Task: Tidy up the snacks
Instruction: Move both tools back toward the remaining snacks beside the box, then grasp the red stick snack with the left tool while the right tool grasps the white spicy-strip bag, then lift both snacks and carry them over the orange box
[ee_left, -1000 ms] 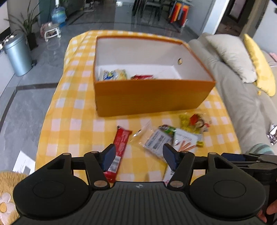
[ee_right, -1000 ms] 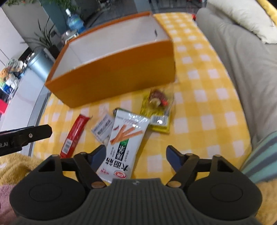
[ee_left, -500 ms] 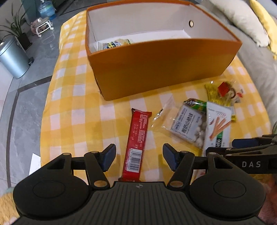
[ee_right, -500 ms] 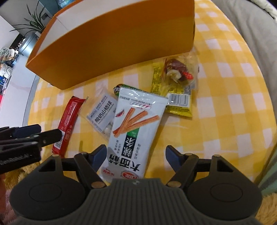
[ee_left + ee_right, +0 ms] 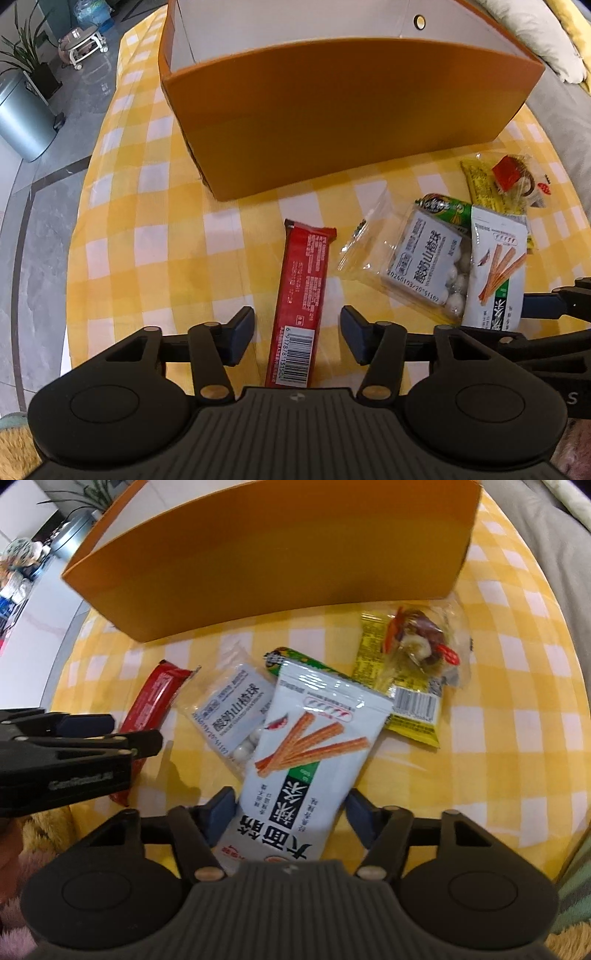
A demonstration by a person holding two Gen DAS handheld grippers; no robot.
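Our left tongs straddle the red bar on the desk, long axis running away between closing, untouching jaws; right tongs likewise close around the white packet.

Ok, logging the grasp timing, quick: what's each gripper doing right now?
Left gripper: open, jaws just closing around the red bar, not touching.
Right gripper: open, jaws just closing around the white stick-snack packet, no grip.
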